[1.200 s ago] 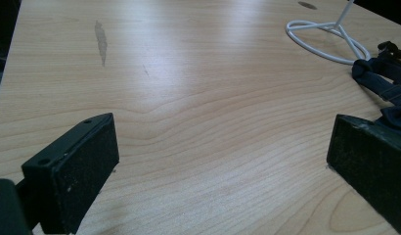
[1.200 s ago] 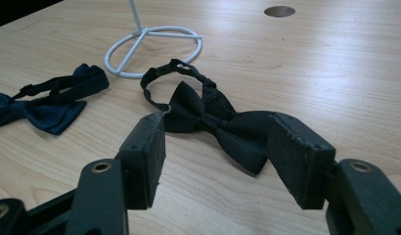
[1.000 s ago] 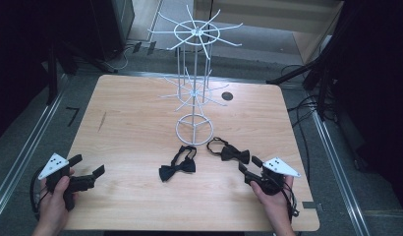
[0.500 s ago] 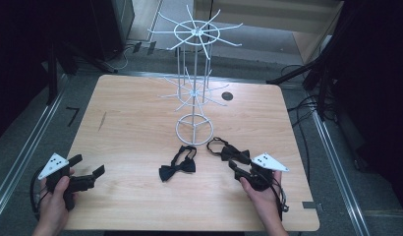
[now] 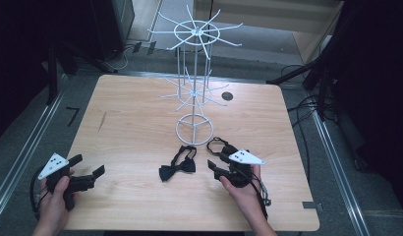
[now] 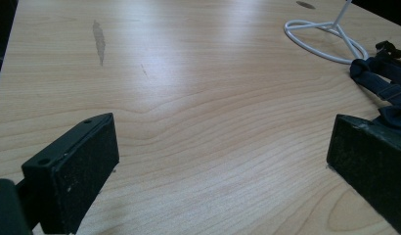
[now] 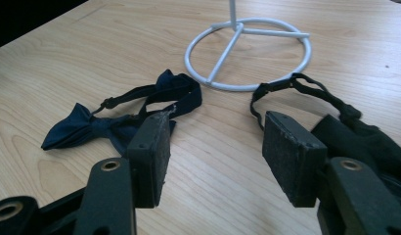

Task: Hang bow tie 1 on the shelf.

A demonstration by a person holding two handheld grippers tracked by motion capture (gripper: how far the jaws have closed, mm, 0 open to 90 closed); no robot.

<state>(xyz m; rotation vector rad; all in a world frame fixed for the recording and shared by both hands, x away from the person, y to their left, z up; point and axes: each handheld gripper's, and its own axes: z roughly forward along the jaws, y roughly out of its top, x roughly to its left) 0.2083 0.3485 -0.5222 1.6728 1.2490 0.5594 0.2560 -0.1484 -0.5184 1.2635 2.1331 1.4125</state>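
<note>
Near the wooden bench's (image 5: 140, 123) front edge, the right gripper (image 7: 213, 147) gaped empty between two dark fabric bow ties (image 7: 120, 120), the right-hand one partly hidden; the left gripper (image 6: 218, 166) stood wide open.

Bare table (image 5: 130, 123) left of the wire stand (image 5: 194, 129) is open; two bow ties (image 5: 177, 164) crowd its base.

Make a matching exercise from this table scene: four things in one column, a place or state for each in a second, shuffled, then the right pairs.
Things:
1. white wire stand
2. dark blue bow tie
3. black bow tie
4. left gripper

Places or states:
A. lies flat in front of the stand's ring base, between the two grippers
B. open over bare wood at the table's near left
C. stands upright mid-table, its hooks bare
D. lies right beside the right gripper, strap looped toward the ring base

Pairs: 1-C, 2-A, 3-D, 4-B
</note>
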